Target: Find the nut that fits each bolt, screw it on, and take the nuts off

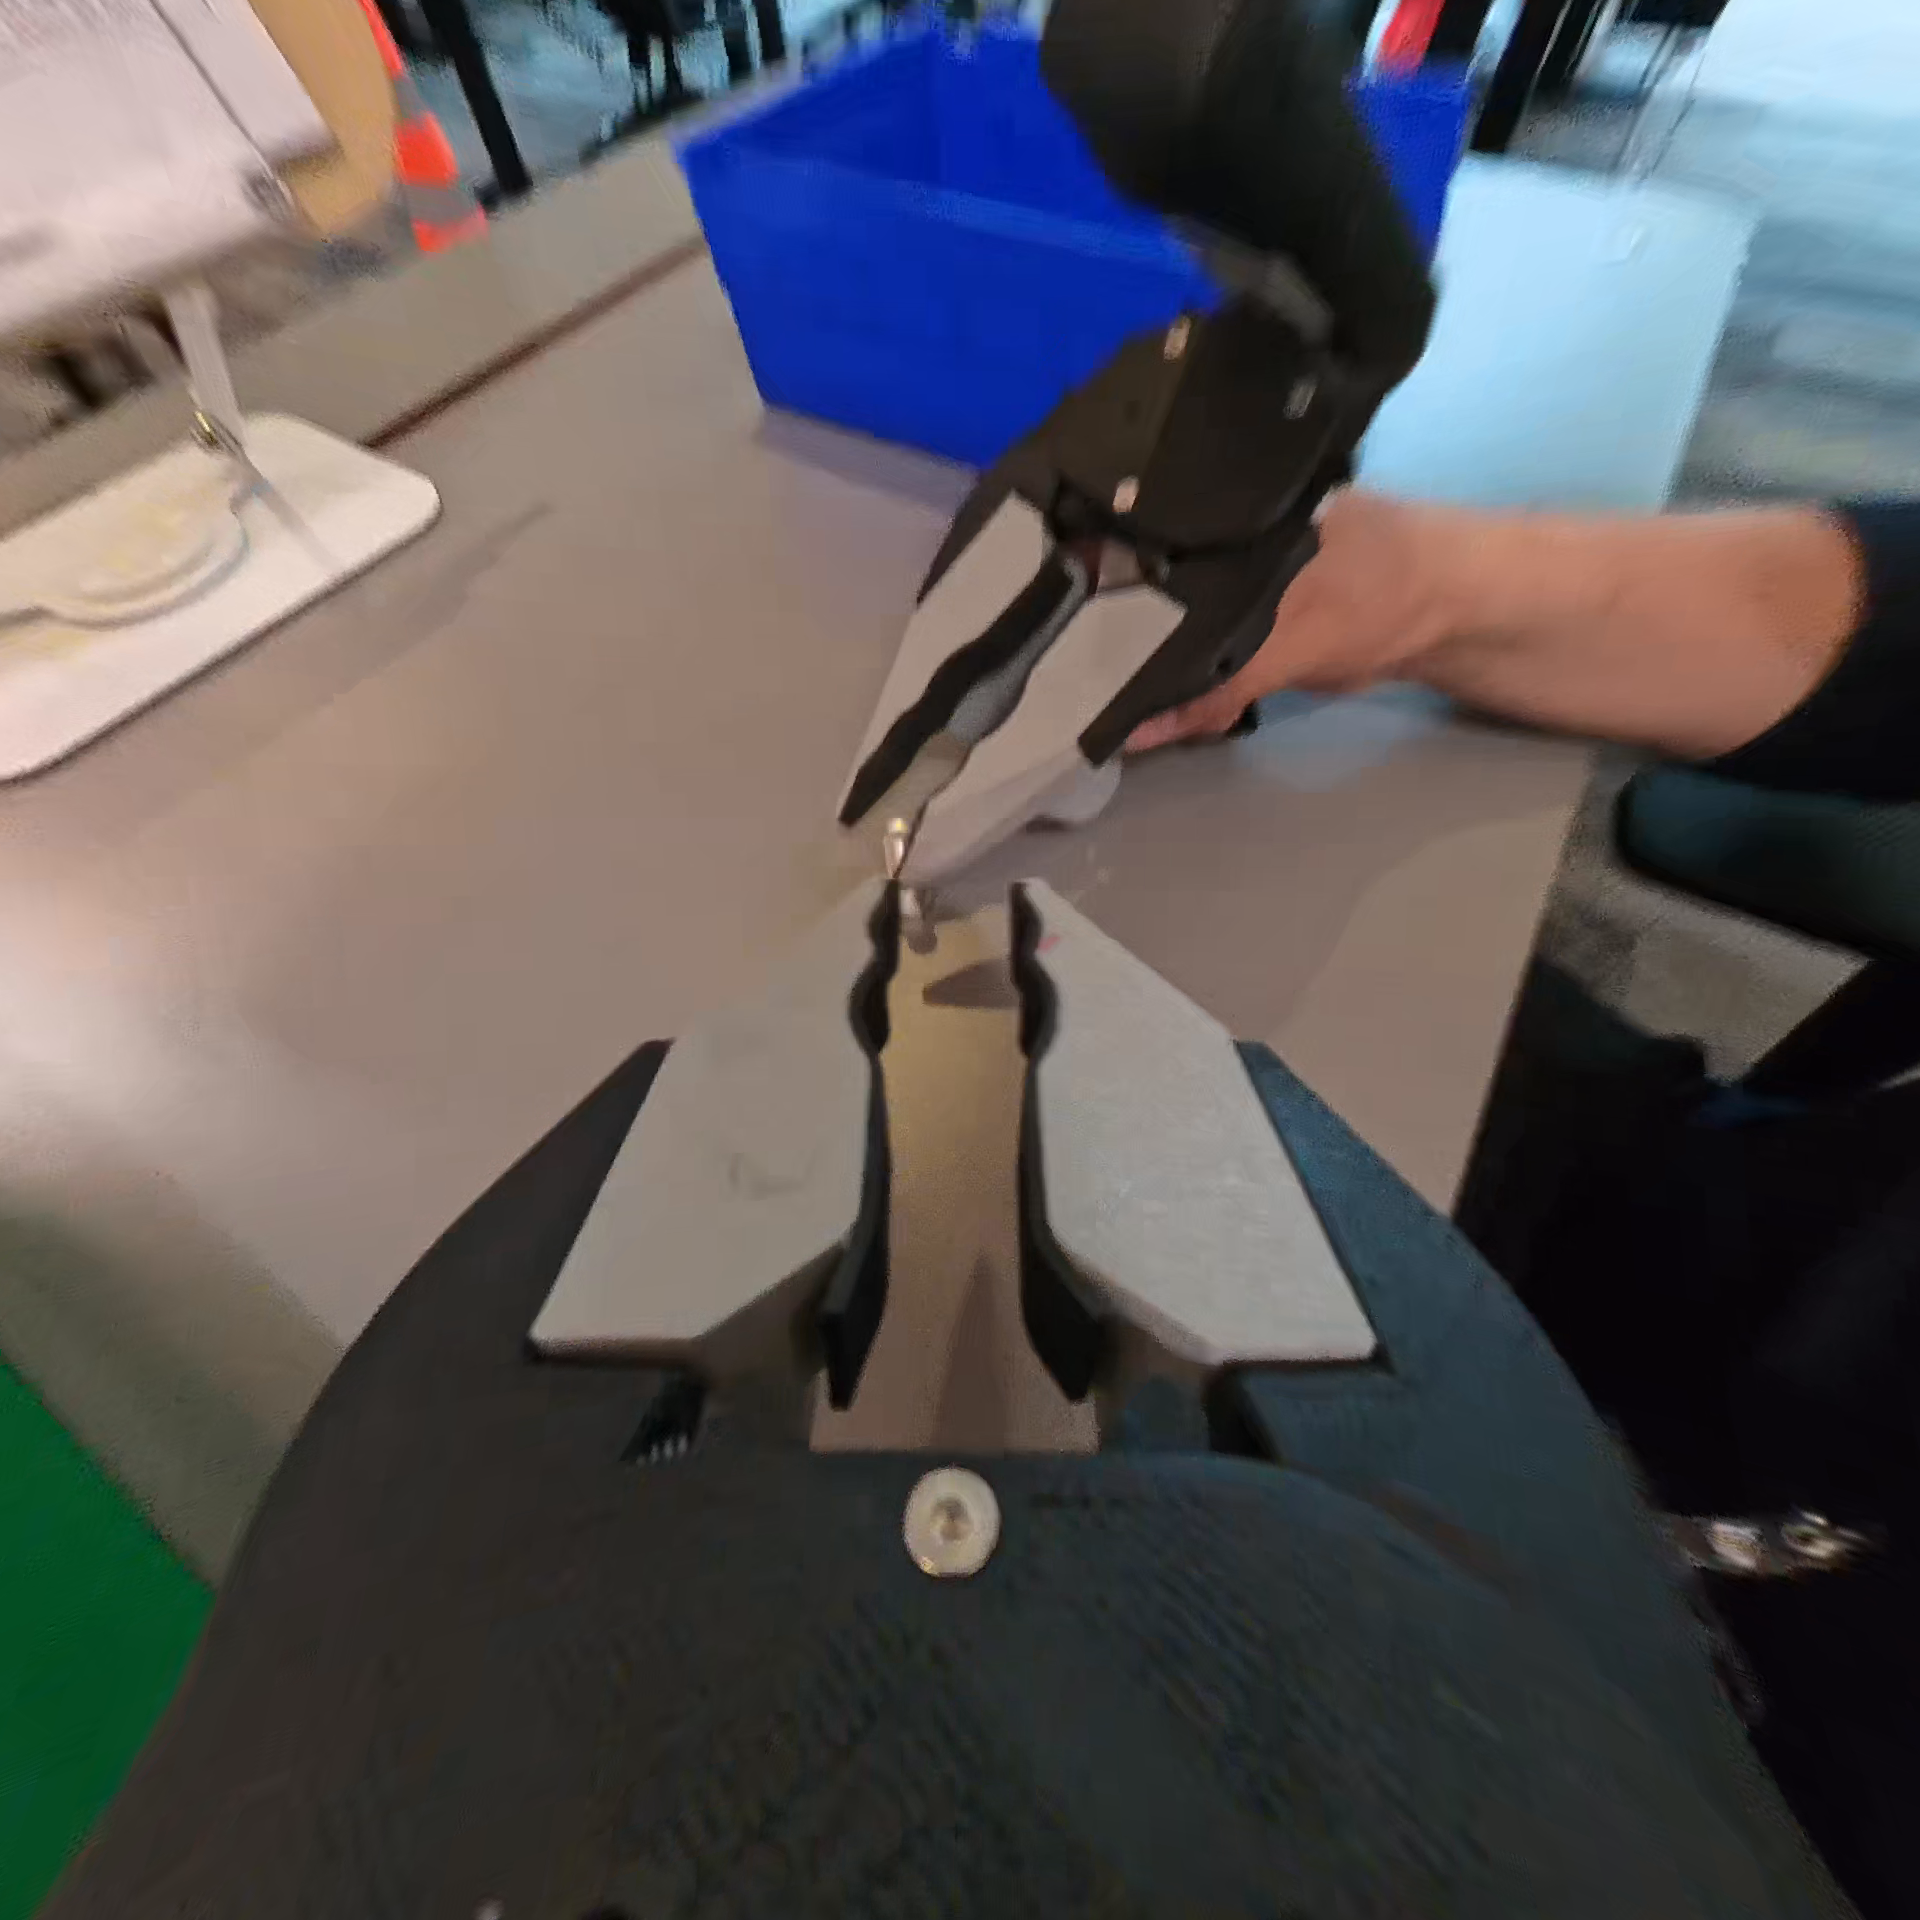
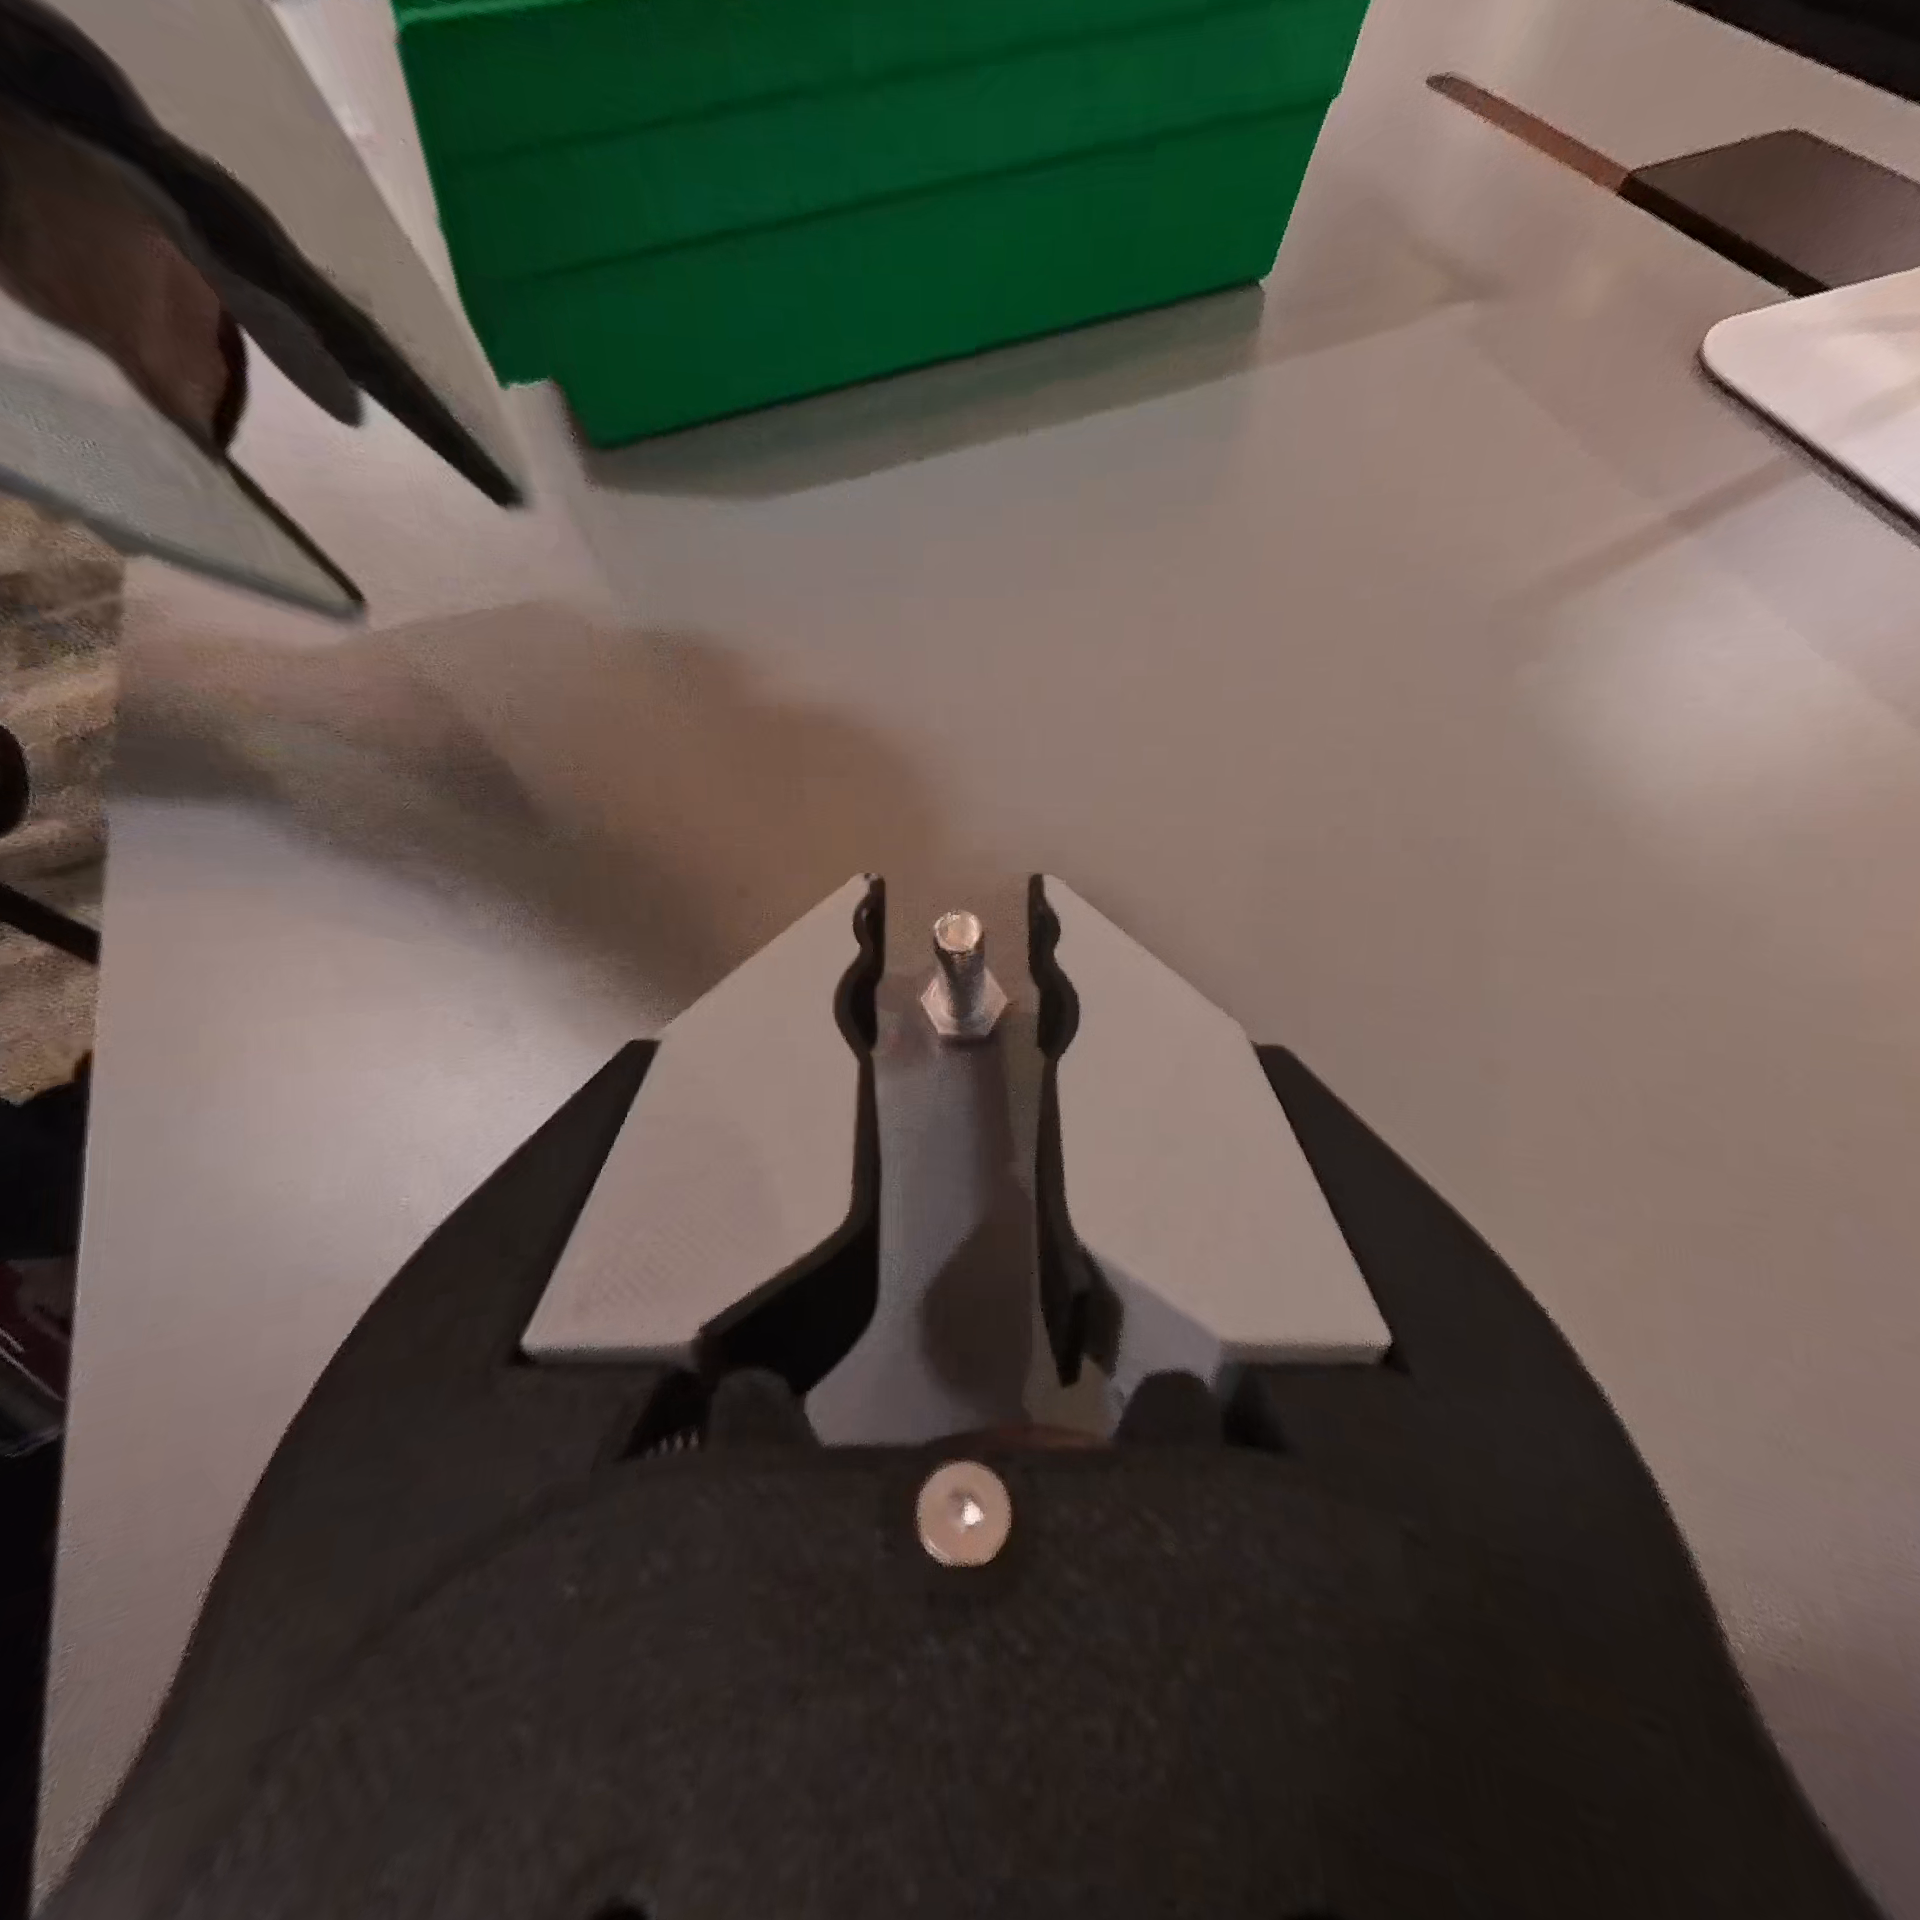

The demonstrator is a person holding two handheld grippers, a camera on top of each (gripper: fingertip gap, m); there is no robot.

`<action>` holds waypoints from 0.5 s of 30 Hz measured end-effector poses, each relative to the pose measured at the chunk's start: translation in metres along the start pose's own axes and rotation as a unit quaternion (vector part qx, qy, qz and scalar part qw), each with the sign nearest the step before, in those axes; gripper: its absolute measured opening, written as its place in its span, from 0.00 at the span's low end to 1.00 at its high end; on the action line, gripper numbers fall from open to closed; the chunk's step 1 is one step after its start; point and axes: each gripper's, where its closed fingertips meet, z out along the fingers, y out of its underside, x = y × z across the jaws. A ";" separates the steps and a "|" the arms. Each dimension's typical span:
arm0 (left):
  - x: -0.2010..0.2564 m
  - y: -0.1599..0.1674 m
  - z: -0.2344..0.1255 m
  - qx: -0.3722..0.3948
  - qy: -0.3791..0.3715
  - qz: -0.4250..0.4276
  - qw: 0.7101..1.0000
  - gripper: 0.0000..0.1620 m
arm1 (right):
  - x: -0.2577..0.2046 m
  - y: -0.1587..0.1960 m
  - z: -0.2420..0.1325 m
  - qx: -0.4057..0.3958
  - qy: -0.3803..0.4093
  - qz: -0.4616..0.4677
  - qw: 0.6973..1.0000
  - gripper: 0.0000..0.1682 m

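A small silver bolt (image 2: 961,977) stands upright on the grey table (image 2: 1351,779), hexagonal end down. My right gripper (image 2: 956,894) is open, with a finger on each side of the bolt and not touching it. In the left wrist view the right gripper (image 1: 909,831) comes down from the upper right onto the bolt (image 1: 914,923). My left gripper (image 1: 954,899) is open and empty, and the bolt shows just past its left fingertip. In the right wrist view the left gripper (image 2: 312,395) is a blurred shape at the upper left. I see no loose nut.
A blue bin (image 1: 935,260) stands behind the bolt and a green bin (image 2: 862,208) on the opposite side. A white stand base (image 1: 208,582) sits at the left. A person's hand (image 1: 1455,623) rests on the table near its right edge. To reach the white stand base (image 1: 208,582) in a straight line is about 35 centimeters for my right fingers, about 40 centimeters for my left.
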 end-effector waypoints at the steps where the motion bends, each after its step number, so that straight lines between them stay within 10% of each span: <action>1: -0.003 -0.013 -0.015 0.021 0.009 -0.006 1.000 0.02 | 0.003 -0.003 -0.002 0.008 0.005 0.006 1.000 0.19; 9: -0.176 -0.021 -0.137 -0.055 -0.193 -0.077 0.977 0.25 | 0.031 -0.044 -0.034 0.129 0.042 0.051 0.989 0.20; 15: -0.234 0.013 -0.129 -0.037 -0.196 -0.146 0.969 0.28 | 0.055 -0.057 -0.061 0.203 0.113 0.028 0.972 0.22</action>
